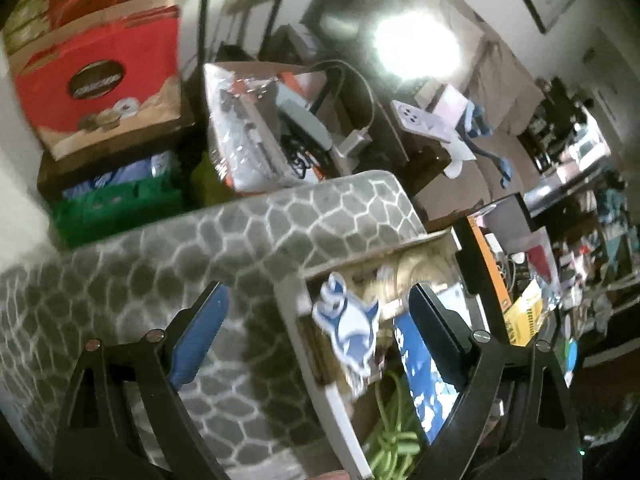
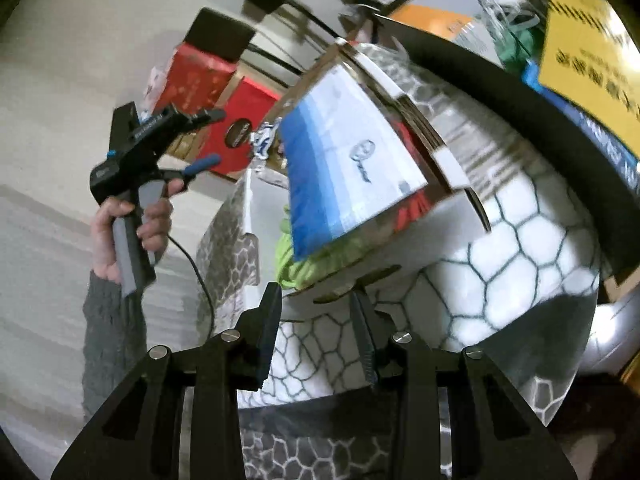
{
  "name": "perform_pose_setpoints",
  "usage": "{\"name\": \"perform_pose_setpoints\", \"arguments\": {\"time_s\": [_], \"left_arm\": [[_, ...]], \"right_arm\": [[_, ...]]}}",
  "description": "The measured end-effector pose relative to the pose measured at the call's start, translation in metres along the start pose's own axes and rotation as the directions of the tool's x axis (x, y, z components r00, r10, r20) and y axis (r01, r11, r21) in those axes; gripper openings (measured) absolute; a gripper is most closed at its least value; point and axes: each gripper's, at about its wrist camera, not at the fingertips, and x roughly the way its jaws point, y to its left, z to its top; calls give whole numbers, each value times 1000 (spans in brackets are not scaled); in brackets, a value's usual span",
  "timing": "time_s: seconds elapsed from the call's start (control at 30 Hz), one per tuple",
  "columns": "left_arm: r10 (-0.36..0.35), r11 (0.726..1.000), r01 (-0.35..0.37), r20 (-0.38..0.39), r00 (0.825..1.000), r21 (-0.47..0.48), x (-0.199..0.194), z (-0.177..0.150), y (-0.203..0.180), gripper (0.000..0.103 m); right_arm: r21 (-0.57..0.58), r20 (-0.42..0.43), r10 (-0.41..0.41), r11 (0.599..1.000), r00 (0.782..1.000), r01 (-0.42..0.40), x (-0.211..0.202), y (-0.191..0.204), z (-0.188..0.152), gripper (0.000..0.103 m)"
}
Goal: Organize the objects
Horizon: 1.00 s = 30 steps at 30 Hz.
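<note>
Two grippers at work over a honeycomb-patterned grey cushion point(image 1: 168, 264). An open cardboard box point(image 2: 356, 276) sits on it, stuffed with a blue-and-white packet point(image 2: 352, 160) and a tangle of green cord point(image 1: 394, 440). Behind the cushion, red cartons point(image 1: 100, 68) are stacked on a dark shelf.

Right gripper point(image 2: 316, 320) is low at the box's near flap, jaws narrowed, one finger on each side of the flap's edge; blur makes it hard to say whether they pinch it.

Left gripper point(image 1: 316, 312), held up in a hand point(image 2: 132, 232), has jaws spread wide, holding nothing. A small blue-and-white figure sticker point(image 1: 348, 320) stands at the box's rim between its fingers.
</note>
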Motion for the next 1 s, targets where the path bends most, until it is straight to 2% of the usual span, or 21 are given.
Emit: {"name": "perform_pose_setpoints", "arguments": {"time_s": [0.1,0.27,0.47,0.63,0.77,0.87,1.0], "left_arm": [[-2,997,4,-21,1000,71,17,16,-10,90],[-60,994,66,-70,996,92,40,29,-17,90],[-35,986,59,-147,988,158,70,31,-25,90],[-106,983,133,-201,974,125,83,28,-19,88],[-168,979,190,-239,956,69,89,23,-8,80],[-183,977,202,-223,957,65,83,18,-5,78],[-227,971,238,-220,949,24,76,10,3,78]], "right_arm": [[38,9,1,999,1000,-1,2,-4,-4,37],[80,27,23,996,999,-26,6,-8,-3,37],[95,40,15,995,999,-18,7,-11,-5,37],[86,49,1,996,999,-5,7,-12,-8,37],[86,45,2,996,999,-6,8,-12,-7,34],[80,40,-6,997,999,3,7,-12,-5,34],[65,35,-50,997,998,47,5,-12,2,34]]}}
